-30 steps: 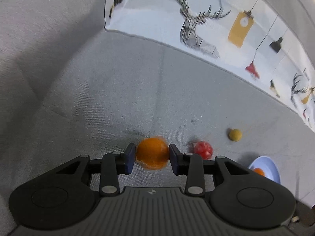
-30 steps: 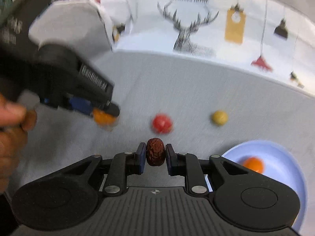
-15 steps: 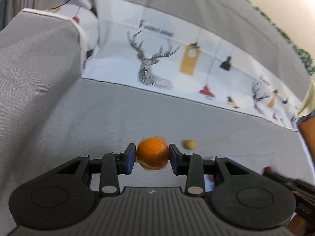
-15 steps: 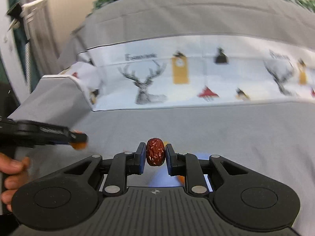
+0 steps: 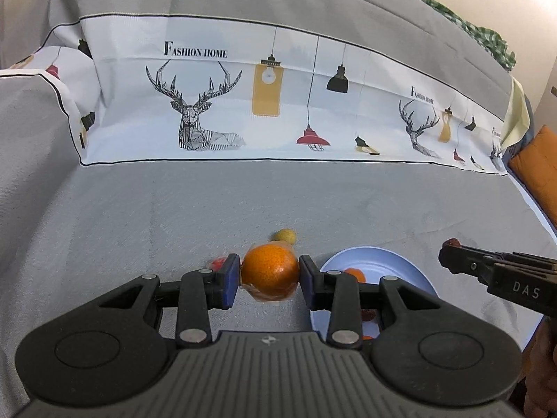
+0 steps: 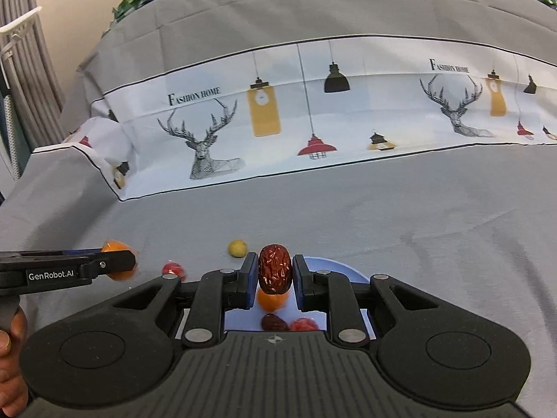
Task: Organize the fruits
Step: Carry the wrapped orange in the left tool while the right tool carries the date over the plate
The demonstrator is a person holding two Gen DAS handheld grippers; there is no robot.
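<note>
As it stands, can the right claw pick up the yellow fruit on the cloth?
Probably not yet: the right claw is shut on a red date, so it has no free grip. The yellow fruit itself lies uncovered.

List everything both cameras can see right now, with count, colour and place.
Orange: one, orange, wrapped, held in the left claw.
Date: one, dark red, held in the right claw.
Plate: one, pale blue, on the grey cloth; holds an orange fruit, a second date and a red fruit.
Yellow fruit: one, on the cloth.
Red wrapped fruit: one, on the cloth.
Printed cloth: white, deer and lamps, behind.
Left claw: black, blue pads.
Right claw: black.
</note>
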